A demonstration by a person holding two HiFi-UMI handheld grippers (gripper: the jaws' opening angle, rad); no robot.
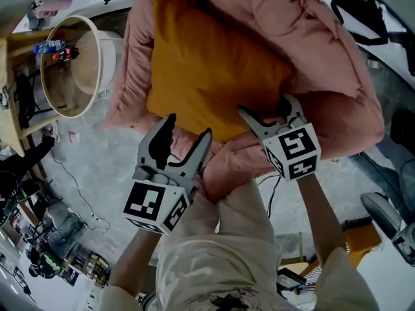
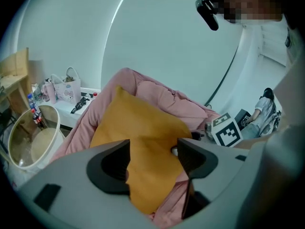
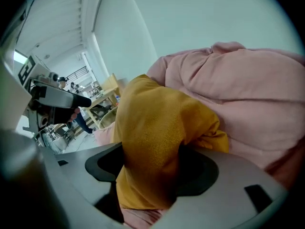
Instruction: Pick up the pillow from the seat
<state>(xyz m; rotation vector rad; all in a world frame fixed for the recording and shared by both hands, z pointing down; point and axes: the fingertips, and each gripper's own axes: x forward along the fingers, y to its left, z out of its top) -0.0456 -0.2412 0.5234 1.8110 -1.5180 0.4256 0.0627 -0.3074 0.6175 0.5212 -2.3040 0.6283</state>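
Head view: orange pillow [image 1: 207, 70] lies on the pink padded seat [image 1: 324, 50], filling the upper middle of the frame. Right gripper [image 1: 266, 109] sits at the pillow's lower right corner, its marker cube toward the bottom of the frame. Left gripper [image 1: 188, 127] is just below the pillow's lower edge, jaws spread; contact with the fabric cannot be told from here. Round pale bin [image 1: 97, 44] stands on the floor at upper left, beside the seat. Left gripper view: jaws stand apart at lower centre; a corner of the pillow [image 2: 143, 128] shows in the gap between them, but the pads do not press on it. Right gripper's marker cube [image 2: 226, 130] appears at centre right. Right gripper view: jaws are clamped on a bunched fold of the pillow [image 3: 157, 128], the fabric filling the gap; pink seat [image 3: 248, 94] rises behind at right.
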